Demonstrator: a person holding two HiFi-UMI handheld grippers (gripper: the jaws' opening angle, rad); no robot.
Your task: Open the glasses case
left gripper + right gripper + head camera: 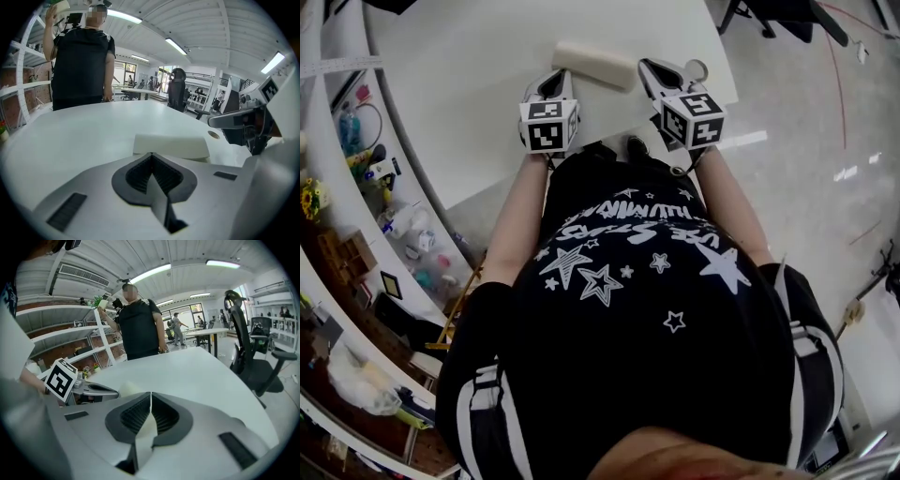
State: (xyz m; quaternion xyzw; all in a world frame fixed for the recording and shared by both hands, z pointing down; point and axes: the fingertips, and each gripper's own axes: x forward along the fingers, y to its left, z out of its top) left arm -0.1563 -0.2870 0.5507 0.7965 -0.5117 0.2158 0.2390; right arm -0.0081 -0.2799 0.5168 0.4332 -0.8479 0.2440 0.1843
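Note:
A cream, closed glasses case [593, 64] lies on the white table [469, 84], between and just beyond my two grippers. My left gripper [558, 77] sits at the case's near left end. In the left gripper view its jaws are shut with nothing between them [151, 153], and the case [171, 145] lies right past the tips. My right gripper [650, 67] is at the case's right end, also shut and empty [150, 393]. From there only a corner of the case [125, 389] shows. Whether either gripper touches the case I cannot tell.
A person in black [82, 61] stands at the table's far side. An office chair [248, 352] is off the table's right. Cluttered shelves [356, 141] run along the left. A small round hole [213, 134] is in the tabletop beyond the case.

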